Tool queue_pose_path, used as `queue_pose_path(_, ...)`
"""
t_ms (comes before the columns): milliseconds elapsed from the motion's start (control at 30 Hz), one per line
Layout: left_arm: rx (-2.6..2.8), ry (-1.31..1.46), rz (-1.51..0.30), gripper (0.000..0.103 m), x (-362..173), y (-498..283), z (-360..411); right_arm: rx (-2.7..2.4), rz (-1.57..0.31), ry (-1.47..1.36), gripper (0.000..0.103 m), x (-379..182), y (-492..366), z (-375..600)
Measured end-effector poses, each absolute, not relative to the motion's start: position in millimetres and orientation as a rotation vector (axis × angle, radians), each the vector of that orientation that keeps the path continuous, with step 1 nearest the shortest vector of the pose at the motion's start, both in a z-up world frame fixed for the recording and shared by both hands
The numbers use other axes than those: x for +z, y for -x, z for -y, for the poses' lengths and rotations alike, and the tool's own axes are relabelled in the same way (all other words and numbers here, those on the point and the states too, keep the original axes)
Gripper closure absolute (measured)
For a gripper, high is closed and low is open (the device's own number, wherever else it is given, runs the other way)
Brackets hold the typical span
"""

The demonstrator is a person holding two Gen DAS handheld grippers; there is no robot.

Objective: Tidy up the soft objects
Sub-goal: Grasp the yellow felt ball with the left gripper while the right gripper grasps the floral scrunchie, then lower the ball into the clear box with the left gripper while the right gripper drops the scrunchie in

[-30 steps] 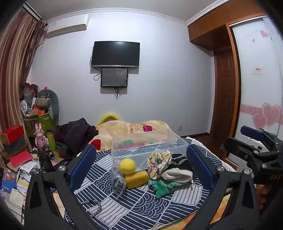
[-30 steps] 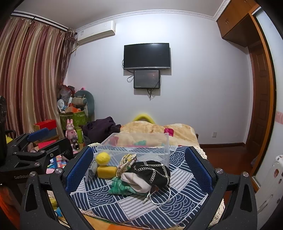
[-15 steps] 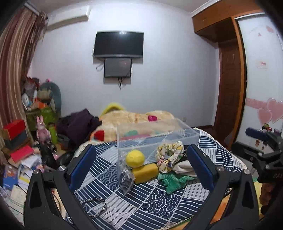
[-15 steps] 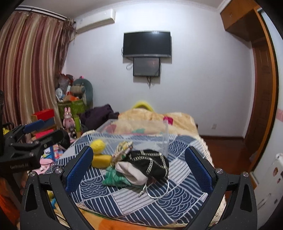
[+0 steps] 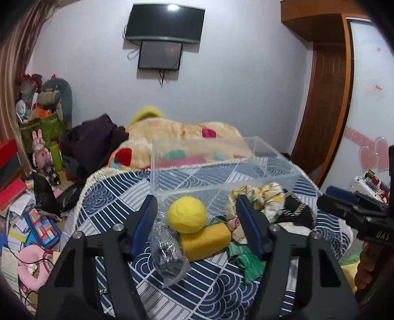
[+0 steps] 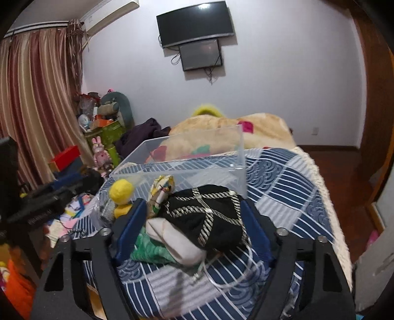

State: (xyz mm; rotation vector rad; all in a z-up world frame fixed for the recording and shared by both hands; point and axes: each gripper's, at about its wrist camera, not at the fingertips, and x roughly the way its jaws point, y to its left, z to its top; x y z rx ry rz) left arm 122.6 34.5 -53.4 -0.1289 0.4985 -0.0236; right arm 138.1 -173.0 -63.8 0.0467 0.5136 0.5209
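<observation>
White walls closed the far end of the bedroom, with a dark television (image 5: 165, 22) mounted above a smaller screen (image 5: 160, 55), and striped curtains (image 6: 32, 98) hung along one side. On the bed lay a blue patterned cloth (image 5: 209, 290), and on it stood a clear plastic bin (image 5: 216, 167) with its top open.

Just in front of the bin sat the pile of soft things. A yellow ball (image 5: 186, 214) rested on a yellow sponge (image 5: 205, 240), touching it, with a small clear bag of dark, shiny material (image 5: 167, 251) beside them. A floral cloth (image 5: 261, 199), a green cloth (image 5: 246, 263), a cream-coloured piece (image 6: 174, 241) and a black bag with braided trim (image 6: 206, 216) lay bunched together next to the sponge.

The left gripper (image 5: 197, 216) was held with its blue-padded fingers (image 5: 145, 224) spread apart on either side of the ball and sponge, gripping nothing. The right gripper (image 6: 192, 229) likewise had its fingers (image 6: 130, 231) parted, flanking the black bag and the cream piece; whether the pads touched the fabric could not be told. A white cord (image 6: 231, 273) trailed from under the bag across the cloth.

Clutter covered the floor beside the bed, including a pink rabbit toy (image 5: 39, 150).
</observation>
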Motion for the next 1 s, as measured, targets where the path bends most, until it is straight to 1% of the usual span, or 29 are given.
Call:
queue_pose_path(33, -0.022, 0.129, -0.509, 0.041, -56.4, -126.7, -35.5, 0.535, -0.522, -0.045, 0.04, -63.6, -142.1, 168.2)
queue_pose_path(100, -0.023, 0.126, -0.532, 0.043, -64.3, -137.7, -36.1, 0.566, -0.546, -0.041, 0.05, -64.2, -152.6, 157.2)
queue_pose_path(133, -0.023, 0.126, -0.54, 0.046, -66.9, -141.2, -36.6, 0.581, -0.556, -0.031, 0.051, -65.0, -156.8, 150.0)
queue_pose_path(233, -0.023, 0.131, -0.572, 0.047, -76.3, -151.9, -37.3, 0.6, -0.582, -0.004, 0.056, -71.2, -165.4, 134.6)
queue_pose_path(267, -0.026, 0.137, -0.582, 0.047, -79.1, -153.7, -37.6, 0.612, -0.601, 0.001, 0.061, -74.4, -169.6, 129.3)
queue_pose_path(300, -0.029, 0.14, -0.59, 0.048, -81.5, -156.2, -37.4, 0.624, -0.615, 0.002, 0.068, -77.1, -171.9, 125.3)
queue_pose_path(333, -0.034, 0.14, -0.596, 0.05, -83.8, -158.2, -37.6, 0.634, -0.626, 0.004, 0.073, -79.6, -174.2, 123.2)
queue_pose_path(367, -0.038, 0.139, -0.602, 0.053, -86.0, -160.1, -36.3, 0.638, -0.636, 0.009, 0.079, -82.7, -176.8, 120.5)
queue_pose_path(433, -0.033, 0.127, -0.612, 0.056, -90.9, -163.1, -34.6, 0.635, -0.641, 0.016, 0.083, -85.5, -177.9, 120.2)
queue_pose_path(467, -0.03, 0.125, -0.614, 0.061, -92.6, -163.8, -34.4, 0.632, -0.635, 0.012, 0.086, -85.9, -177.7, 122.0)
queue_pose_path(500, -0.033, 0.132, -0.618, 0.061, -94.6, -164.3, -35.0, 0.628, -0.626, 0.004, 0.088, -85.5, -177.2, 124.2)
queue_pose_path(633, -0.049, 0.151, -0.6, 0.063, -94.7, -157.9, -37.8, 0.63, -0.586, 0.003, 0.093, -79.5, -169.3, 130.5)
queue_pose_path(867, -0.061, 0.159, -0.55, 0.064, -77.4, -144.2, -39.3, 0.636, -0.512, -0.003, 0.093, -58.8, -157.6, 135.5)
queue_pose_path(1000, -0.074, 0.16, -0.487, 0.064, -57.2, -132.8, -38.1, 0.652, -0.454, -0.031, 0.093, -43.5, -152.2, 142.1)
